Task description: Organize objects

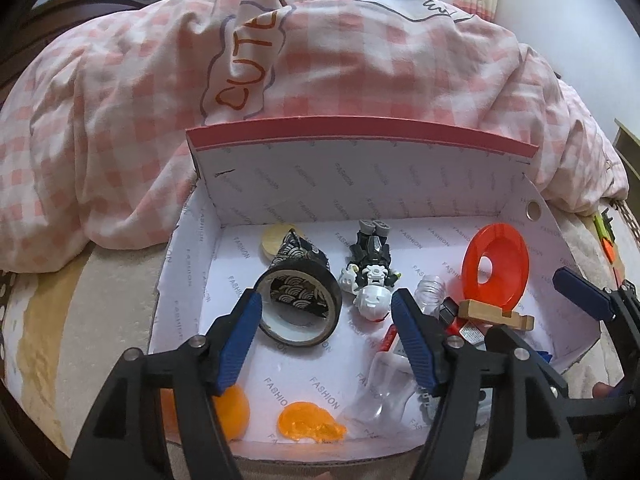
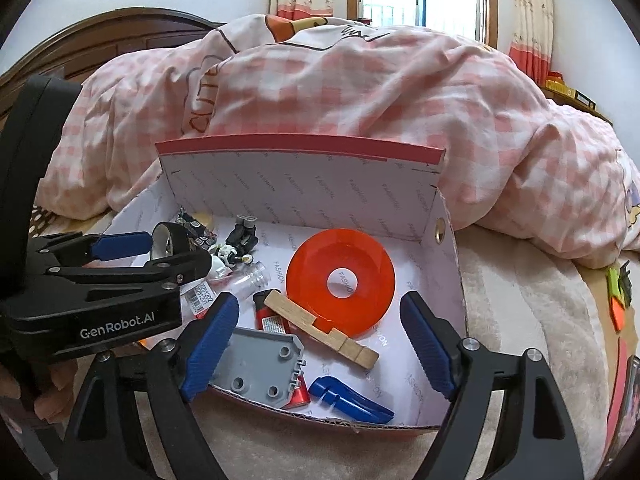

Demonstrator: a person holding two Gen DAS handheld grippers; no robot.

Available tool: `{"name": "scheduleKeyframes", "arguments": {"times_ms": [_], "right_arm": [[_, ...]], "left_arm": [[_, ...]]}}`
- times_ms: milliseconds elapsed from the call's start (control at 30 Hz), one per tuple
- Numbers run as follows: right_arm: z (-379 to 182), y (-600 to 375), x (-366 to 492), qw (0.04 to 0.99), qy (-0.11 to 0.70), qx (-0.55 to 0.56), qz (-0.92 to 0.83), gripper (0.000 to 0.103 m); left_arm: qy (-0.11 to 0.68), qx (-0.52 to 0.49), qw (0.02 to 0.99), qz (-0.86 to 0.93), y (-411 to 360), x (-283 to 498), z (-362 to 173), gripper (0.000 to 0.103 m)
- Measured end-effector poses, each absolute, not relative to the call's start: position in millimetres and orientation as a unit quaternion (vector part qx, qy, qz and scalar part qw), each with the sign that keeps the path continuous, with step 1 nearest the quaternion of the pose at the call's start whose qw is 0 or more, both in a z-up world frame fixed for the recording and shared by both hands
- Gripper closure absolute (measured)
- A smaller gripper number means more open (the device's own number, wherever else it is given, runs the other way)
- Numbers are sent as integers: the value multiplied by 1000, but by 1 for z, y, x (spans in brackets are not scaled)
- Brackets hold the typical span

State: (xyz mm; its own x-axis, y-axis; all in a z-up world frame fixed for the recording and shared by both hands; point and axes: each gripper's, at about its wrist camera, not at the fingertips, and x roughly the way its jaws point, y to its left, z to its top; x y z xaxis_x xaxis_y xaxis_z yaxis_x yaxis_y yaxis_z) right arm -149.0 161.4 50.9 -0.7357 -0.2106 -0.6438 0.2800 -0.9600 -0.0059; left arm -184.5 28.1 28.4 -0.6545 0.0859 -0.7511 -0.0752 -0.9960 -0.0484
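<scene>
An open white cardboard box (image 1: 360, 184) with a red-edged lid lies on the bed and also shows in the right wrist view (image 2: 304, 188). In it lie a black patterned tape roll (image 1: 298, 306), a toy robot figure (image 1: 370, 276), an orange ring disc (image 2: 342, 282), a wooden block (image 2: 322, 328), a grey plastic plate (image 2: 258, 364), a blue plastic piece (image 2: 350, 400), a clear small bottle (image 1: 430, 290) and orange blobs (image 1: 310, 424). My left gripper (image 1: 326, 308) is open and empty above the tape and figure. My right gripper (image 2: 320, 340) is open and empty over the box's near right part.
A pink checked duvet (image 2: 360, 88) is heaped behind the box. A beige striped blanket (image 2: 520, 300) covers the bed to the right. A green and orange toy (image 2: 618, 292) lies at the far right. A dark wooden headboard (image 2: 120, 36) stands at the back left.
</scene>
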Motion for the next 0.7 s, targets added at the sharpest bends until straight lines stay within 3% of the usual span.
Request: {"name": "scheduleKeyframes", "arguments": {"times_ms": [700], "right_arm": [[54, 164, -126, 134, 48, 336, -931, 18]], "left_arm": [[-3, -399, 46, 916, 33, -154, 43, 35]]}}
